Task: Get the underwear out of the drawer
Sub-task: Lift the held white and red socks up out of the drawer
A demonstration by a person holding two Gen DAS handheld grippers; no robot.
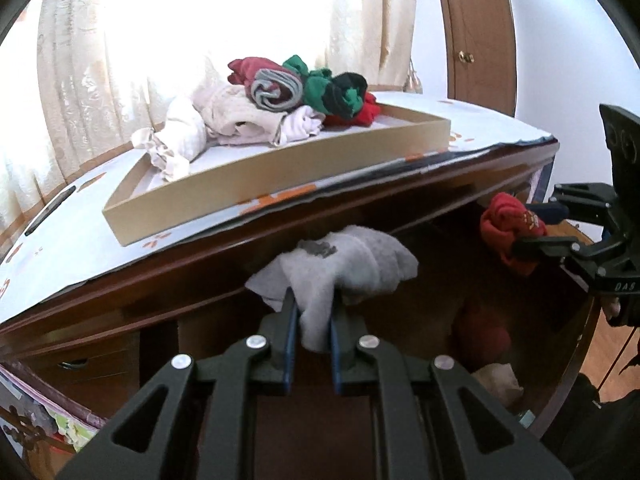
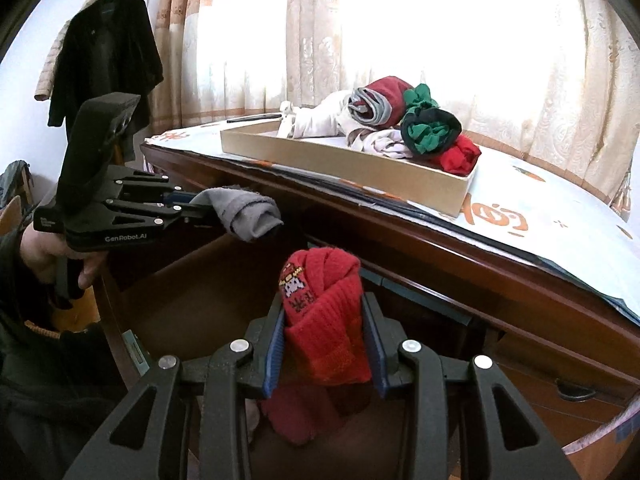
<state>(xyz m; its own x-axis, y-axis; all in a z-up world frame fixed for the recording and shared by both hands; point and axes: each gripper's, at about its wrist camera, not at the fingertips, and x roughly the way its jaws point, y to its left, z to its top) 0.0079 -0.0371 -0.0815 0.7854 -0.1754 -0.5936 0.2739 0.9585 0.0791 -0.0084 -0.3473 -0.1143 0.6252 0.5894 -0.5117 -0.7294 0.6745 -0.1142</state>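
Observation:
My left gripper (image 1: 313, 300) is shut on a grey rolled garment (image 1: 352, 260) and holds it above the open drawer (image 1: 440, 300), below the desk top; they also show in the right wrist view, gripper (image 2: 200, 206) and grey garment (image 2: 248, 216). My right gripper (image 2: 322, 320) is shut on a red rolled garment (image 2: 324, 320) with a small printed patch, also above the drawer; in the left wrist view the gripper (image 1: 520, 228) and red garment (image 1: 508, 228) are at the right. Inside the drawer lie a dim red piece (image 1: 484, 332) and a pale piece (image 1: 500, 380).
A shallow cardboard tray (image 1: 280, 184) on the desk top holds a pile of white, maroon, green, black and red rolled clothes (image 1: 280, 100); it also shows in the right wrist view (image 2: 360, 168). Curtains hang behind. A dark coat (image 2: 104, 60) hangs at left. A wooden door (image 1: 472, 32) stands at right.

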